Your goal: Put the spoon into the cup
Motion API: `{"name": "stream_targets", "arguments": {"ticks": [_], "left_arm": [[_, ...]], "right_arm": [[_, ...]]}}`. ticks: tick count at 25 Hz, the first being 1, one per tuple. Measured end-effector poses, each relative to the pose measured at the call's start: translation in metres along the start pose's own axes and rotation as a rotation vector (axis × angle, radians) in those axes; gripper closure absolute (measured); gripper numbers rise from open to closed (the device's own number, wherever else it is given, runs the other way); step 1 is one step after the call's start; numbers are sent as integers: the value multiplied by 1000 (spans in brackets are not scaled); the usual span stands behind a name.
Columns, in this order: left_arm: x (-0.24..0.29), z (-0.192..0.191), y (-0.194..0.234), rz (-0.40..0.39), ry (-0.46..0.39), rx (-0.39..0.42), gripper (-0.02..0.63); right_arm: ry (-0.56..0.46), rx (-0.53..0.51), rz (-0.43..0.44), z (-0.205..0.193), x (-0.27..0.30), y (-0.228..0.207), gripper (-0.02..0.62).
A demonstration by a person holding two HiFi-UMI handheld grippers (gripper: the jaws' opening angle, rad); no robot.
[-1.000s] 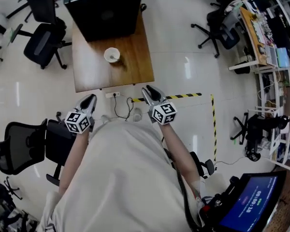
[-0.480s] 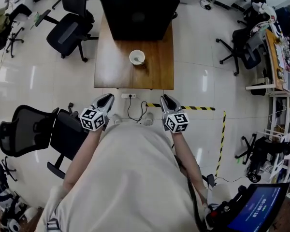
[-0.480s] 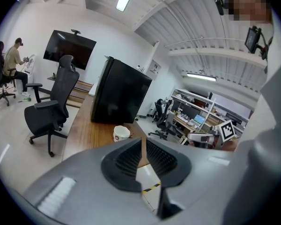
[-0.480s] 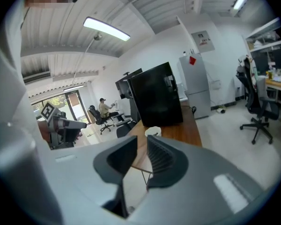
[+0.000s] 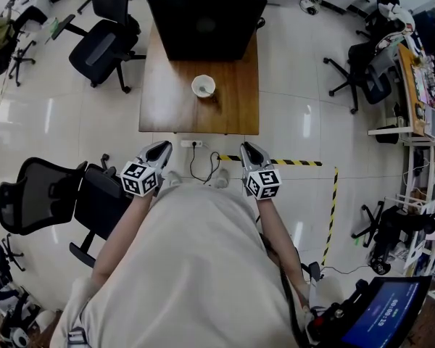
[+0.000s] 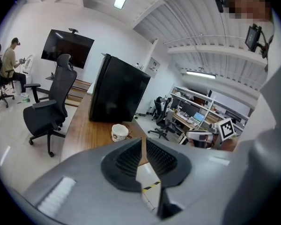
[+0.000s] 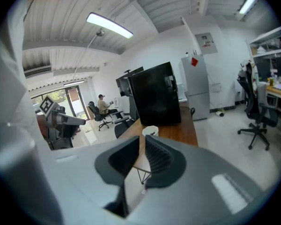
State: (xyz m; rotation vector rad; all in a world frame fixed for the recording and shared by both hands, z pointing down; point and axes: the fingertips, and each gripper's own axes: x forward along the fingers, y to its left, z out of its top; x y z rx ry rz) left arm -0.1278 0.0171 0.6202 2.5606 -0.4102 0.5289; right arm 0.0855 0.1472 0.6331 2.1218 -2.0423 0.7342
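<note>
Left gripper: the grey two-jaw left gripper (image 5: 159, 148) is held low in front of the person's pale shirt (image 5: 196, 267). Its jaws are pressed together with nothing between them.
Right gripper: the matching grey right gripper (image 5: 246, 148) is level with the left and well apart from it, jaws likewise pressed together and empty.
Floor: a white power strip (image 5: 191, 143) lies by the table's near edge, with yellow-and-black striped tape (image 5: 297, 162) to its right.
Table: the brown rectangular wooden table (image 5: 167, 104) lies beyond both grippers.
Cup: a white paper cup (image 5: 204, 86) stands upright near the table's middle, well apart from both grippers.
Spoon: a small dark thing (image 5: 214, 97) lies just beside the cup. It is too small to tell whether it is the spoon.
Far end: a large black box (image 5: 203, 20) stands on the table.
</note>
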Motion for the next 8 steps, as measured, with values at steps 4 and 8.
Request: {"name": "stream_targets", "arguments": {"ticks": [4, 8], "left_arm": [[3, -4, -4, -9, 13, 7, 577], [5, -6, -6, -16, 24, 11, 577]], "right_arm": [[2, 6, -10, -3, -1, -4, 560], [0, 10, -13, -2, -2, -5, 560]]}}
